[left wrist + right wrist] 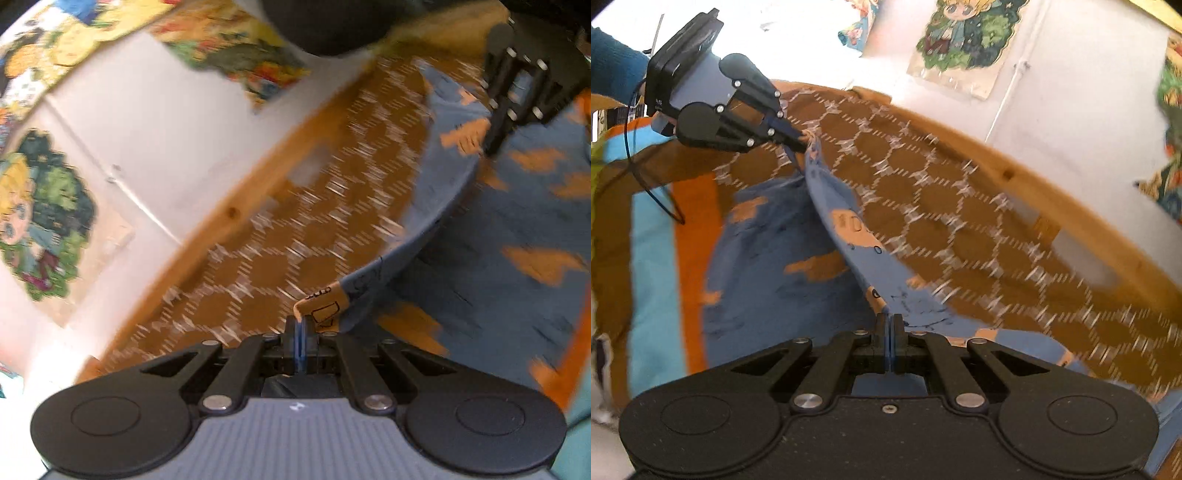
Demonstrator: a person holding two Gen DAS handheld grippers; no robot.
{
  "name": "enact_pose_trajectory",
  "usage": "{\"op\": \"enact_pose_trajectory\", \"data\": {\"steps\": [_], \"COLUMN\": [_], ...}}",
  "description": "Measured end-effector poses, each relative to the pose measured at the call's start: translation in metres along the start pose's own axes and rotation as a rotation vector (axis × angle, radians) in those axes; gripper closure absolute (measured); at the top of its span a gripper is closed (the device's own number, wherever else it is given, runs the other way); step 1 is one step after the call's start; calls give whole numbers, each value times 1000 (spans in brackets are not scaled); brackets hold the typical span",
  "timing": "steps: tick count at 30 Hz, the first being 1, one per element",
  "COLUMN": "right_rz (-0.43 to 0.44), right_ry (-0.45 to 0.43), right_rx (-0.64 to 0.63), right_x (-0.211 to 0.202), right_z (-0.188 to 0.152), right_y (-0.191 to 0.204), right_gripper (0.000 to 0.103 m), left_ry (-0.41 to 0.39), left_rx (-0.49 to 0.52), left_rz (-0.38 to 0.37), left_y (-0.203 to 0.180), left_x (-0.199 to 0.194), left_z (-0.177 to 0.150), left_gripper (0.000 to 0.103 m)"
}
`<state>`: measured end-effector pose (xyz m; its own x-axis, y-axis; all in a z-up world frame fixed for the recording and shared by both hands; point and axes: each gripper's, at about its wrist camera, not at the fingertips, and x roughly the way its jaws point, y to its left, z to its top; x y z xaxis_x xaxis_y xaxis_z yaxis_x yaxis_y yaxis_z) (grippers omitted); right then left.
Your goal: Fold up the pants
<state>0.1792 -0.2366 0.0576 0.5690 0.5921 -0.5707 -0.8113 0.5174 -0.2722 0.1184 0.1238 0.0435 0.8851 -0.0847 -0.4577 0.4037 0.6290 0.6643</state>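
Both grippers clamp the pants' edge, lifting it taut between them. Left gripper point(803, 142), at upper left in the right wrist view, pinches an orange-patched corner; a teal sleeve point(613, 74) shows behind it. Pants point(768, 266), blue with orange patches, lie over a brown hexagon-patterned blanket point(945, 206). Right gripper point(890, 325) is closed on the blue hem. Frames blurred.

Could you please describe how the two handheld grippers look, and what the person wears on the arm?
Both are black plastic with linkage arms, silver pivot bolts, two round discs at the base and blue-edged finger pads. The left gripper has a ribbed grey body; the right gripper has a speckled black one. In the right wrist view, a thin black cable hangs below the left gripper, and the sleeve is teal.
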Motion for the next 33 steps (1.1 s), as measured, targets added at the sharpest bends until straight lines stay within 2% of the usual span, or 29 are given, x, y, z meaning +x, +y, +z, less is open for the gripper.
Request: {"op": "enact_pose_trajectory", "data": {"steps": [3, 6, 12, 15, 18, 20, 26, 29, 33], "right_rz": [10, -7, -37, -42, -40, -38, -12, -4, 8], "right_ry": [23, 19, 12, 13, 2, -1, 55, 54, 46], "right_rx": [44, 139, 269, 252, 258, 240, 200, 219, 225], "right_x": [-2, -2, 3, 2, -4, -8, 3, 3, -1], "right_z": [-24, -44, -67, -69, -64, -61, -70, -71, -67], "right_y": [25, 41, 65, 70, 72, 74, 91, 87, 85], "right_gripper": [103, 103, 103, 103, 103, 103, 103, 103, 103], "left_ry": [37, 58, 73, 64, 14, 1, 74, 83, 75], "left_rx": [50, 57, 78, 108, 253, 357, 377, 396, 355], "left_rz": [-56, -87, -92, -81, -25, -20, -129, -155, -154], "left_y": [-26, -43, -53, -55, -60, -65, -77, -83, -75], "left_x": [-1, 2, 5, 0, -11, -17, -8, -9, -17], "left_z": [-16, -29, -32, -33, -31, -33, -49, -52, -53], "left_gripper": [102, 102, 102, 102, 102, 102, 102, 102, 102]}}
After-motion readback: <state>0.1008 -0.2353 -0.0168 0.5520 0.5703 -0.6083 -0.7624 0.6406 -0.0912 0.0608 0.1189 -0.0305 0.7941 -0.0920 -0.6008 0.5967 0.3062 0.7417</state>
